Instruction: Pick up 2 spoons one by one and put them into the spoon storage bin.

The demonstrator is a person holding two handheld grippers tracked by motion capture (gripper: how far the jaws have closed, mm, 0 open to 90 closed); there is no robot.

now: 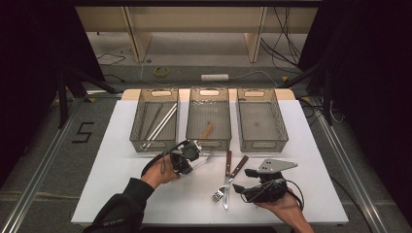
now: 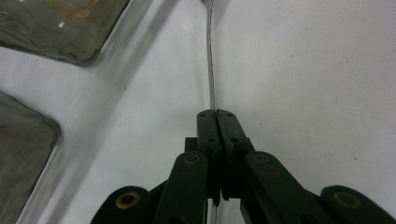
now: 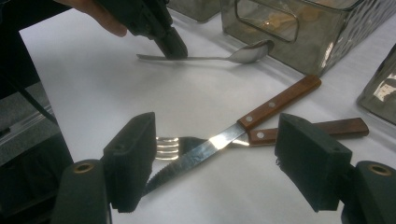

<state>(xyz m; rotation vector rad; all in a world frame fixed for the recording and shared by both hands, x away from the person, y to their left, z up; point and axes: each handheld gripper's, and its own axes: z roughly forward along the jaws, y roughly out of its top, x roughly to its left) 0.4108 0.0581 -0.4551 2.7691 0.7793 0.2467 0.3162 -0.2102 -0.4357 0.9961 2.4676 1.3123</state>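
A metal spoon (image 1: 207, 157) lies on the white board just in front of the middle bin. My left gripper (image 1: 194, 164) is shut on its thin handle (image 2: 211, 70), and the spoon's bowl (image 3: 247, 52) points toward the bin. A wooden-handled knife (image 1: 227, 180) and a wooden-handled fork (image 1: 236, 171) lie crossed at the front centre. My right gripper (image 1: 243, 180) stands open just right of them. In the right gripper view its jaws sit wide apart on either side of the knife blade (image 3: 205, 151) and the fork tines (image 3: 169, 145), holding nothing.
Three grey see-through bins stand in a row at the back: the left bin (image 1: 137, 116) holds long metal sticks, the middle bin (image 1: 209, 143) holds a small wooden-handled piece, and there is the right bin (image 1: 282, 121). The board's edges drop to the floor on all sides.
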